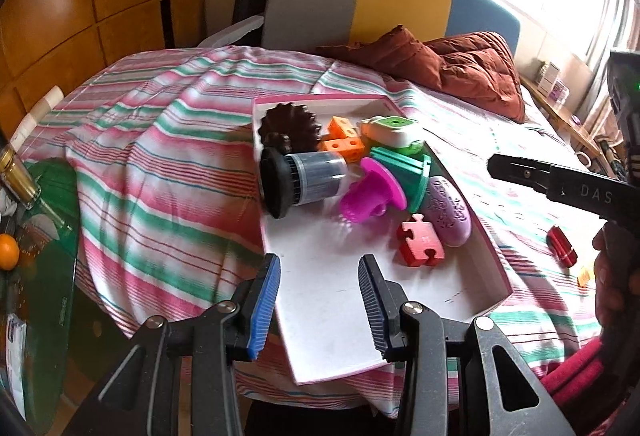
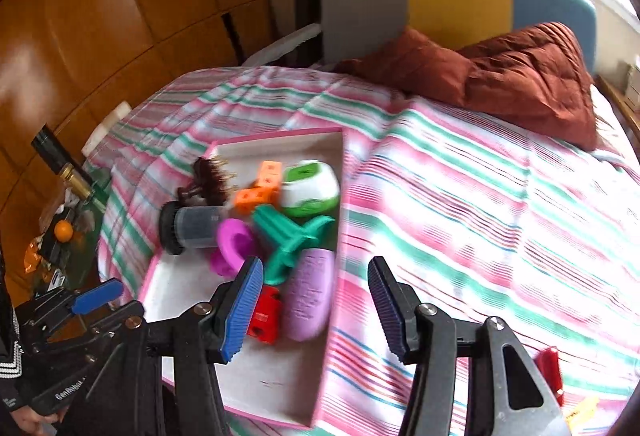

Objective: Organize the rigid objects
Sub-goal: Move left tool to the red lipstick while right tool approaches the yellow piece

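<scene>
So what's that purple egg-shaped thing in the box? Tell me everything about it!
The purple oval thing looks like smooth hard plastic, pale lilac, with a raised swirly pattern across its top. It lies flat on its side in the white tray, close against the tray's pink-edged right wall. The green plastic piece leans on its far end, and the red puzzle-shaped block sits right beside it, probably touching. No gripper holds it. What it is for cannot be told.

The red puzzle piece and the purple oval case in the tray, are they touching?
Touching. In the left wrist view the red puzzle piece lies against the purple oval case, with no white tray floor between them.
</scene>
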`<state>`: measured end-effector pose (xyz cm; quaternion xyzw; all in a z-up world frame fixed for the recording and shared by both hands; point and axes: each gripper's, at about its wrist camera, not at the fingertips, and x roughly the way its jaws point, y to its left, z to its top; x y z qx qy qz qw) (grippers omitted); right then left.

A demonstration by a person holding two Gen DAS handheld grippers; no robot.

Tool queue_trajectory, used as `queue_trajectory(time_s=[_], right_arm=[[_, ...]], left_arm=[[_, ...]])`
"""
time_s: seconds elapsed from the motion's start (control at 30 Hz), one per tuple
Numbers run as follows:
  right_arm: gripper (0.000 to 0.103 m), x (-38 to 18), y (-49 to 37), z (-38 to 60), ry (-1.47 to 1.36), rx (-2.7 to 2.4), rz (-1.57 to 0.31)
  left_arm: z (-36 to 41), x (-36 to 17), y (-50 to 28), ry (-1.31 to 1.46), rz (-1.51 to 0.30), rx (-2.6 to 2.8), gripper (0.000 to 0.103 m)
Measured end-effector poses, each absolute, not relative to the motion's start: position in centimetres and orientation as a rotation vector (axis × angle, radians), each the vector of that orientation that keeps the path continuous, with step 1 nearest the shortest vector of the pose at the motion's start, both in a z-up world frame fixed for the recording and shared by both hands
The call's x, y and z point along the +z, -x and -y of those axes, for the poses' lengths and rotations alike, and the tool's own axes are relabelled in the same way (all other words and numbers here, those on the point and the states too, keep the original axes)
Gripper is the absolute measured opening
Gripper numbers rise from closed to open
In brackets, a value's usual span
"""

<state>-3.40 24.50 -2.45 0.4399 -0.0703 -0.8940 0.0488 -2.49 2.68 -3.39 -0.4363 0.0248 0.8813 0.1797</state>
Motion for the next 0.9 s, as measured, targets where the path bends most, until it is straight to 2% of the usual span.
queue_trajectory(time_s=[0.2, 0.33, 0.7, 0.8, 0.87, 0.9], right_arm=[[0.055, -2.1, 1.7, -29.9, -1.393, -2.819, 0.246], [0.055, -1.8, -0.1, -35.2, -1.432, -2.906, 0.369], [0.055, -2.6, -8.5, -50.6, -1.471, -3.184, 1.047], [0.056, -4.1, -10.7, -53.3, -1.412, -3.125, 1.378], [0.056, -3.8, -11.6, -53.9, -1.305, -3.156, 1.474], [0.056, -3.6, -11.8, -54.0, -1.263, -3.179, 1.490]], left_arm=[[-5.3, -2.3, 2.2, 1.183, -0.109, 2.427, 0.042], [-8.2, -1.3, 1.8, 1.141, -0.138, 2.355, 0.043], [-18.8, 0.3, -0.2, 1.070, -0.217, 2.094, 0.045], [-22.1, -0.2, -0.8, 1.076, -0.252, 2.027, 0.046], [-24.7, -0.9, -1.4, 1.073, -0.292, 1.975, 0.051], [-25.6, -1.2, -1.8, 1.065, -0.316, 1.954, 0.059]])
